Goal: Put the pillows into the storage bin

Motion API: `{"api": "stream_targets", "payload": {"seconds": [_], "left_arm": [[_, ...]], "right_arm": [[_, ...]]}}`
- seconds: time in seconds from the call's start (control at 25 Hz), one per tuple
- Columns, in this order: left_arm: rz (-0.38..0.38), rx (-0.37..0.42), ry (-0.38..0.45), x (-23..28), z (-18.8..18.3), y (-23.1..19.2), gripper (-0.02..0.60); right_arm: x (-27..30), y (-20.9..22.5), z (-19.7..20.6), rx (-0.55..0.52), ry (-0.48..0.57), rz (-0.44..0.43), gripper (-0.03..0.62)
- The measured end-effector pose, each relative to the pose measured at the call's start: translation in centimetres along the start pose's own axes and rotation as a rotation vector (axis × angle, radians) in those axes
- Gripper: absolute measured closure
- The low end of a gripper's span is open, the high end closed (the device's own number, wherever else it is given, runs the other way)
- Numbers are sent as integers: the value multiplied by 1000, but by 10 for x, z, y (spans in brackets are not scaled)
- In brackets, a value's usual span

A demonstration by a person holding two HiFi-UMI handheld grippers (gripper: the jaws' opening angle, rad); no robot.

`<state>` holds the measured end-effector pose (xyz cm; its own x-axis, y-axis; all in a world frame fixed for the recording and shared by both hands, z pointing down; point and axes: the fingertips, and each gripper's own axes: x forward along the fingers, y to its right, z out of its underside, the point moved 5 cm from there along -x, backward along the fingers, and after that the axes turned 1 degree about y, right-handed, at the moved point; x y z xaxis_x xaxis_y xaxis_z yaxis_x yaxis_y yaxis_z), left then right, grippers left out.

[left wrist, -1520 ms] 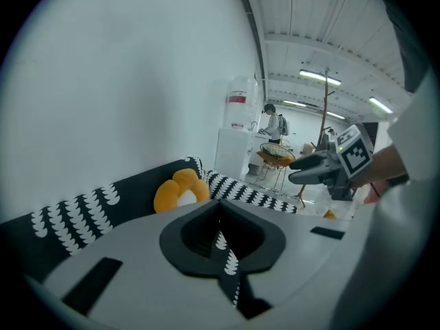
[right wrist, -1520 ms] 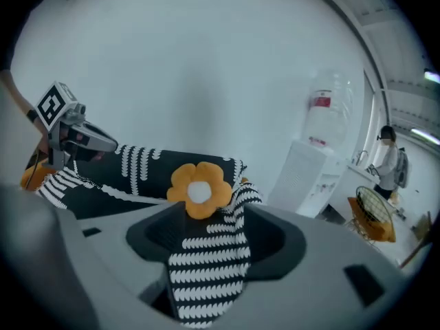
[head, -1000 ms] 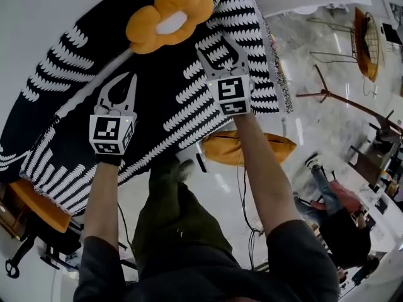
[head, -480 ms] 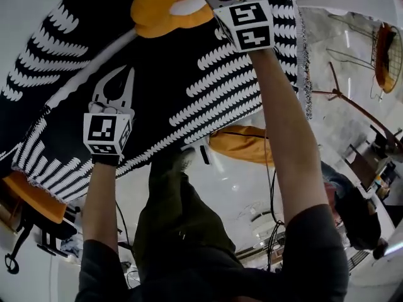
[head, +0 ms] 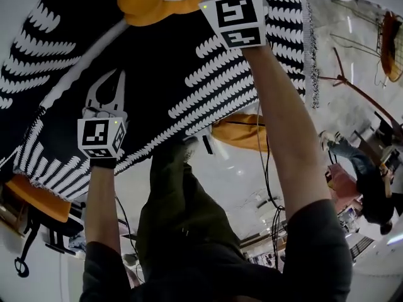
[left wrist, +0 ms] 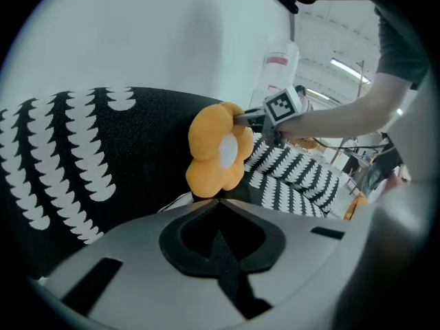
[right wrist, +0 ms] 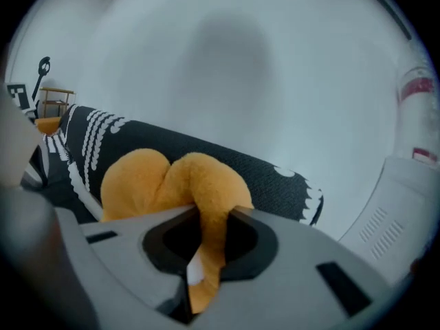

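Pillow first: the orange flower pillow has one petal between the jaws of our right gripper. Those jaws are closing on it, and the pads press into the plush on both sides. The rest of the flower bulges out beyond the jaw tips and rests on the black-and-white patterned throw, against a pale wall. Our right arm is stretched straight and far forward, forearm bare from the dark sleeve, with the marker cube at its end facing up at us. Our left gripper has its jaws pressed together, and we see nothing between them; it points across the throw toward the flower. Our left arm reaches less far, held low on the left side, so that gripper sits over the near part of the throw, well apart from the pillow. Below the throw's edge, a second orange pillow lies on the shiny floor near our legs, and another orange cushion shows at the far left.
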<state>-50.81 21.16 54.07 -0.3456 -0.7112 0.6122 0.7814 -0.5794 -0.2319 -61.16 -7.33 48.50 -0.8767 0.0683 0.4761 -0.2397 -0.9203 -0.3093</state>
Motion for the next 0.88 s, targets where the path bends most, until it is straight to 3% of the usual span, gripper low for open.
{"api": "stream_targets", "payload": {"seconds": [0.28,0.4,0.64,0.88], "left_arm": [[57,59,2,35,-29,67,578],[110,105,13,38,-41,104,578],[255,211,11,44,-46,205,578],[428,317,-46,43,-8,336,579]], "right_arm": [[-121,39,15,64,103,182,546],[-197,48,29,155,104,298,546],[-374,49,92,360,32,545,545],[-554,11,189,534,-134,745,545]]}}
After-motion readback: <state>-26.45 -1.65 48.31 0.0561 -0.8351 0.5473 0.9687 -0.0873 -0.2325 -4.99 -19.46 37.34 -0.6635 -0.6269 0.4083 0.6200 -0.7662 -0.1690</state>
